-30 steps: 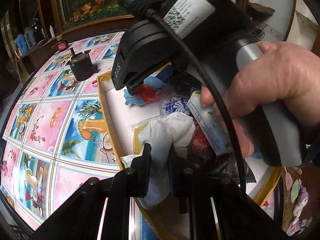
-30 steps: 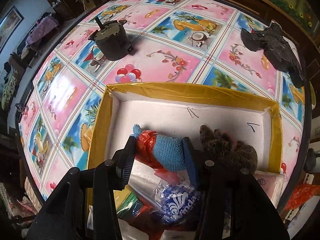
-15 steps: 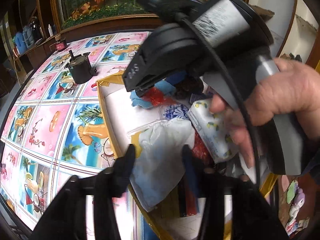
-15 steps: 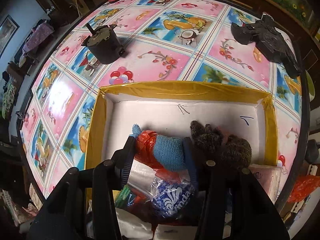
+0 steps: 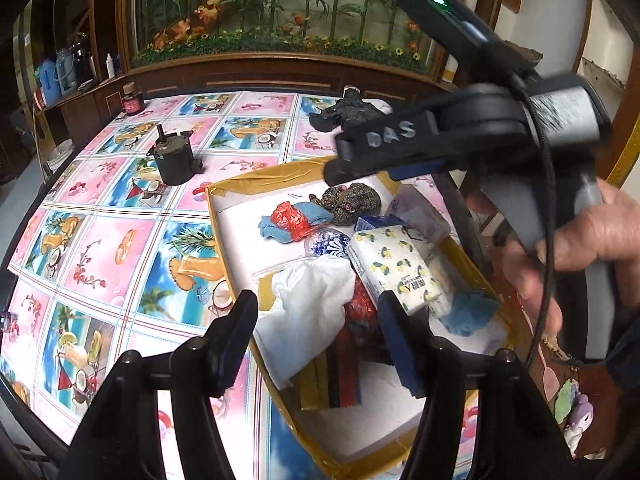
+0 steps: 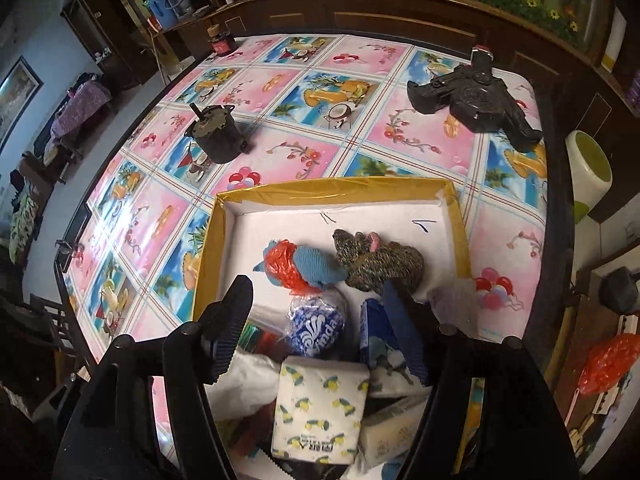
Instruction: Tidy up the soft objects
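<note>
A yellow-rimmed cardboard box (image 6: 332,192) on the table holds the soft things. A blue and red knitted toy (image 6: 308,266) and a brown plush (image 6: 380,264) lie at its far end. Nearer lie a blue Vinda pack (image 6: 316,324) and a lemon-print tissue pack (image 6: 320,408). My right gripper (image 6: 316,316) hovers above these with its jaws opening and nothing pressed between them. The left gripper (image 5: 316,324) is also opening, above a crumpled white cloth (image 5: 312,292) that lies loose in the box. In the left wrist view a hand (image 5: 580,248) holds the right gripper (image 5: 340,160) over the box's far end.
A black motor (image 6: 216,136) stands on the patterned tablecloth left of the box. A black three-armed part (image 6: 476,100) lies at the far right, and a red-lidded jar (image 6: 222,40) at the far edge. A dark wooden cabinet runs behind the table.
The left gripper let go of the white cloth and rose. The right gripper let go of the blue and red toy, widened and pulled up and back from it.
</note>
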The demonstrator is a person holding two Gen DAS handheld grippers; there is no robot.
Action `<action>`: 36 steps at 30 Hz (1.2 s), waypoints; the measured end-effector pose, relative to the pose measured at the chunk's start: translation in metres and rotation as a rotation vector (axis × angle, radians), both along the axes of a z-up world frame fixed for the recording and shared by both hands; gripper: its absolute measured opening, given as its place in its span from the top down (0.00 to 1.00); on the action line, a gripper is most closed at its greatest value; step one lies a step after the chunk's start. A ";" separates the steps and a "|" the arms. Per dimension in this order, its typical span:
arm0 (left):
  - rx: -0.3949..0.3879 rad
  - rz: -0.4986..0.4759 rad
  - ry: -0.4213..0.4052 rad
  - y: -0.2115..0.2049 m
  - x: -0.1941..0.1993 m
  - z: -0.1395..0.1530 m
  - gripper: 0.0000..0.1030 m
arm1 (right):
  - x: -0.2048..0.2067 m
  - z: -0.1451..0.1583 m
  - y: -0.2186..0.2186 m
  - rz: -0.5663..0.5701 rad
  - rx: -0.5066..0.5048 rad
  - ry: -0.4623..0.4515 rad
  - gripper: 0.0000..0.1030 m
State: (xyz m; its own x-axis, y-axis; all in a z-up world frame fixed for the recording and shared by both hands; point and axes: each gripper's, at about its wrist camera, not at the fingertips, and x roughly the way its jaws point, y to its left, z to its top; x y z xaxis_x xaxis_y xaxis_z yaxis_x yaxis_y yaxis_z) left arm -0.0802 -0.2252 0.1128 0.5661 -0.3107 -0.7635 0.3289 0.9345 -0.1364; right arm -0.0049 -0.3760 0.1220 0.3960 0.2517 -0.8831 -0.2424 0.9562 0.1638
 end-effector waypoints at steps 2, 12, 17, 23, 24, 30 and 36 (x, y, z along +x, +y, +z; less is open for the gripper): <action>0.004 0.015 -0.012 0.000 -0.009 0.007 0.39 | -0.015 0.006 -0.008 -0.010 0.026 -0.024 0.34; 0.122 0.248 0.083 0.018 -0.018 0.032 0.39 | -0.073 0.014 -0.019 0.074 0.076 -0.066 0.34; 0.227 0.337 0.109 0.024 -0.024 0.047 0.39 | -0.078 0.018 -0.028 0.074 0.100 -0.073 0.34; 0.216 0.319 0.064 0.024 -0.040 0.070 0.39 | -0.087 0.029 -0.028 0.087 0.109 -0.104 0.34; 0.230 0.302 0.039 0.021 -0.043 0.074 0.39 | -0.090 0.031 -0.028 0.088 0.103 -0.112 0.34; 0.407 0.234 -0.141 -0.010 -0.068 0.087 0.39 | -0.114 0.045 -0.027 0.091 0.118 -0.209 0.33; 0.495 0.223 -0.147 -0.018 -0.066 0.076 0.39 | -0.128 0.044 -0.021 0.110 0.108 -0.223 0.33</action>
State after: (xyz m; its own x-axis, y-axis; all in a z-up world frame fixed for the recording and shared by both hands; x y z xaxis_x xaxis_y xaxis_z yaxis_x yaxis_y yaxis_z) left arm -0.1460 -0.2436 0.1885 0.6888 0.2046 -0.6955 0.0979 0.9243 0.3689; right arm -0.1326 -0.3966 0.1658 0.5426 0.3924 -0.7427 -0.3855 0.9019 0.1948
